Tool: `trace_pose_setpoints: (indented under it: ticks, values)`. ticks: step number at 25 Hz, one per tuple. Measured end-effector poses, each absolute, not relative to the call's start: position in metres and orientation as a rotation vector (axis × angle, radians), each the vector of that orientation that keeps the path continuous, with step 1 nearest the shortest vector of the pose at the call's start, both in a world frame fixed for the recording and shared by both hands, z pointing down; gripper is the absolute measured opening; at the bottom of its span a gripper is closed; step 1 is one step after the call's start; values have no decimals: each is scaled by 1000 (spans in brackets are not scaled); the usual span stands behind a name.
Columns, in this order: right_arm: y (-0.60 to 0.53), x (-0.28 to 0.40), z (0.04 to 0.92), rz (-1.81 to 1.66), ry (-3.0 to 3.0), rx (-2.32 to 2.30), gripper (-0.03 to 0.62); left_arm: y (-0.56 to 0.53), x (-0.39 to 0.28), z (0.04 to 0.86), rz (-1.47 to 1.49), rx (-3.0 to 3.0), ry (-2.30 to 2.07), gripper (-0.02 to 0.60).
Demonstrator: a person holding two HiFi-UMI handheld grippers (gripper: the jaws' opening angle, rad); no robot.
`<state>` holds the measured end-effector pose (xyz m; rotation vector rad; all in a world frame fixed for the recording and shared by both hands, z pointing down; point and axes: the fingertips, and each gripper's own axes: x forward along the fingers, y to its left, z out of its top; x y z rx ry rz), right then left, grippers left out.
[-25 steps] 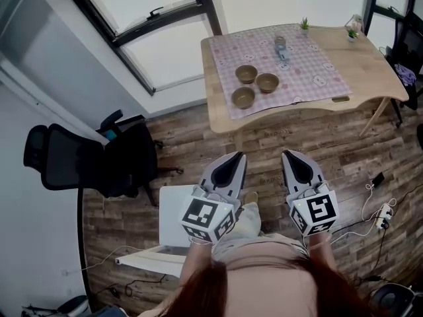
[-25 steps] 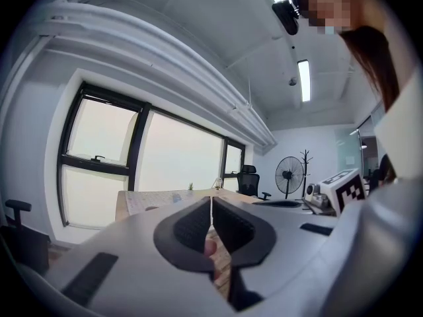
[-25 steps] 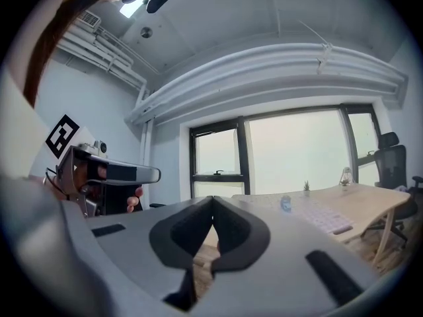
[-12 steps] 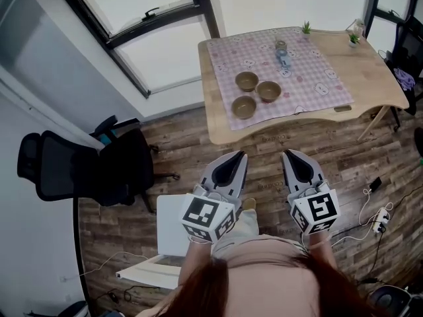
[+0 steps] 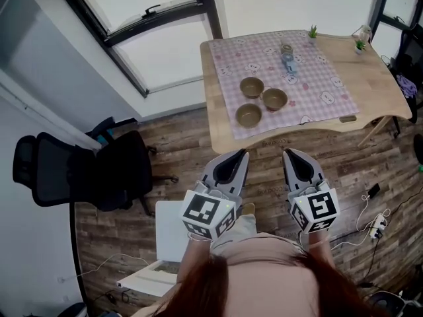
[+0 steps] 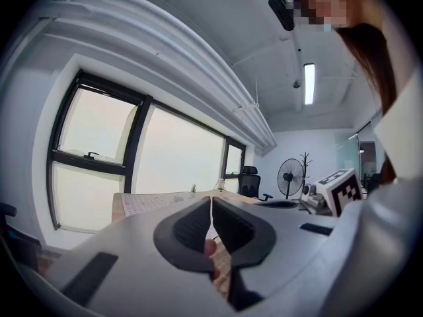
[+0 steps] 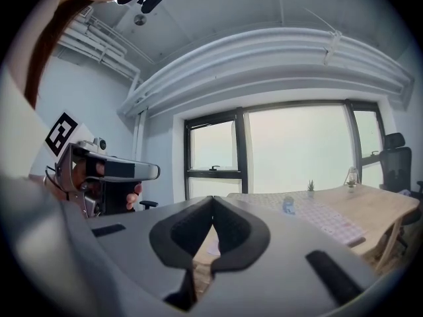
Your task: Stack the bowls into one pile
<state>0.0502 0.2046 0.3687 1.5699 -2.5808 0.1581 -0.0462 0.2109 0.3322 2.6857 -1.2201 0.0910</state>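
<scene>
Wood-plank floor point(image 5: 165, 137), black office chair point(image 5: 79, 170) at left, window point(image 5: 165, 51) behind it. Tabletop point(image 5: 377, 91) upper right, with pink checked cloth point(image 5: 238, 65). 3 on the cloth, close together, unstacked: front bowl point(image 5: 248, 115), rear bowl point(image 5: 252, 87), right bowl point(image 5: 275, 99). 1 bottle point(image 5: 288, 58), 2 small plants point(image 5: 312, 31). Left claw point(image 5: 236, 160) and right claw point(image 5: 295, 160) sit low by the person's body, well short of the tabletop, both pressed together, empty.

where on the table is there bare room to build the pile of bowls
Free: the checked cloth right of the bowls, up to its right edge, and the bare wood of the table beyond it, in front of the small plant. Crowded: the three bowls cluster at the cloth's front left, with the bottle just behind them.
</scene>
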Motion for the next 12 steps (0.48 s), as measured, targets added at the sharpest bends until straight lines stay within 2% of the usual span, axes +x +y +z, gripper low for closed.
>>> trace_pose_setpoints:
  ticks: [12]
  values:
    - [151,34,370,147,-2536,1610,0,156,-66,335,97,2700,-1202,12]
